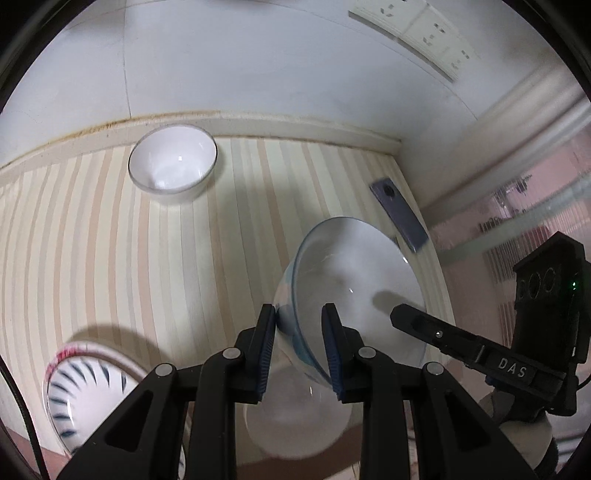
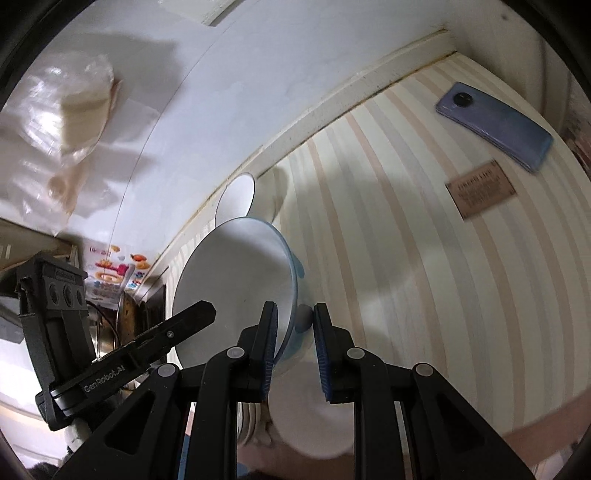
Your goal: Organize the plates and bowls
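Left wrist view: left gripper and right gripper both pinch the blue-rimmed bowl's rim, lifted mid-frame. Striped plate lower left, white bowl upper left by the wall: unstacked, sorting mostly left.

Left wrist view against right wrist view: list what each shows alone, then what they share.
Only the left wrist view shows the plate with dark dashes and a red rim at lower left, and the wall sockets.

Only the right wrist view shows the brown card on the striped table, the clear plastic bag against the wall, and the colourful sticker.

Both show the blue-rimmed bowl, tilted, with each gripper's jaws closed on its rim, the white bowl by the wall, and the blue phone.
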`<state>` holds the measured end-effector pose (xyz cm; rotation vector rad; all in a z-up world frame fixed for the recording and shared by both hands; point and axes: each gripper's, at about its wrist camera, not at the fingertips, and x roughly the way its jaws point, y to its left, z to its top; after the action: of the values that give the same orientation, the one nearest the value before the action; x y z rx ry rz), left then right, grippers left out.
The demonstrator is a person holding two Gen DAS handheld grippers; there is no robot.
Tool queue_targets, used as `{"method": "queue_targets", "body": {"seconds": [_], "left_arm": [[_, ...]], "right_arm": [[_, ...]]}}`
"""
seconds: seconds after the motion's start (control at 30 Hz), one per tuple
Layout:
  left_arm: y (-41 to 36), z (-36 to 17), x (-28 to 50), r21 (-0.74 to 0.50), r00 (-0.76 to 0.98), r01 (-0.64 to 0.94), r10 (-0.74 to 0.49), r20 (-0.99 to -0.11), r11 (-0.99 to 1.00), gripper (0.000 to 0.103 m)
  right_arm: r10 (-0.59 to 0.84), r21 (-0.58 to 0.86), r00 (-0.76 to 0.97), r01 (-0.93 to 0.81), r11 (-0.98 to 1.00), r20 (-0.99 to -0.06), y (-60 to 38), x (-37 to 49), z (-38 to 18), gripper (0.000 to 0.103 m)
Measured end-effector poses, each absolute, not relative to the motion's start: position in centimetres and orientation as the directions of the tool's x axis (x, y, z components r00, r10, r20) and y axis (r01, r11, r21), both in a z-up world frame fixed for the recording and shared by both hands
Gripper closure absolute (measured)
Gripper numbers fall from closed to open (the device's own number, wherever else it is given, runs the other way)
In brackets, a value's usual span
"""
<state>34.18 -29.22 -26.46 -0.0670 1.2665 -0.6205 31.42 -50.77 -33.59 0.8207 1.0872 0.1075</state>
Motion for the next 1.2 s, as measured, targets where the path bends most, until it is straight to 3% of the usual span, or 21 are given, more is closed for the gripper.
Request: {"method": "queue_targets", "body": {"seconds": [0.4, 1.2], "left_arm": [[-27.9, -29.4, 29.3, -0.353, 0.083, 0.425, -0.424, -0.902, 0.833, 0.08], [-28.2, -33.5, 28.1, -0.262, 0.043, 0.452, -0.314, -0.948, 0.853, 0.08]], "right_arm": [[0.464, 0.601, 0.405, 0.342, 0.723, -0.788, -47.8, 25.0, -36.4, 0.081], [0.443, 0.54, 0.323, 0.351, 0.765, -0.837, -46.7, 24.2, -38.8, 0.081]]}}
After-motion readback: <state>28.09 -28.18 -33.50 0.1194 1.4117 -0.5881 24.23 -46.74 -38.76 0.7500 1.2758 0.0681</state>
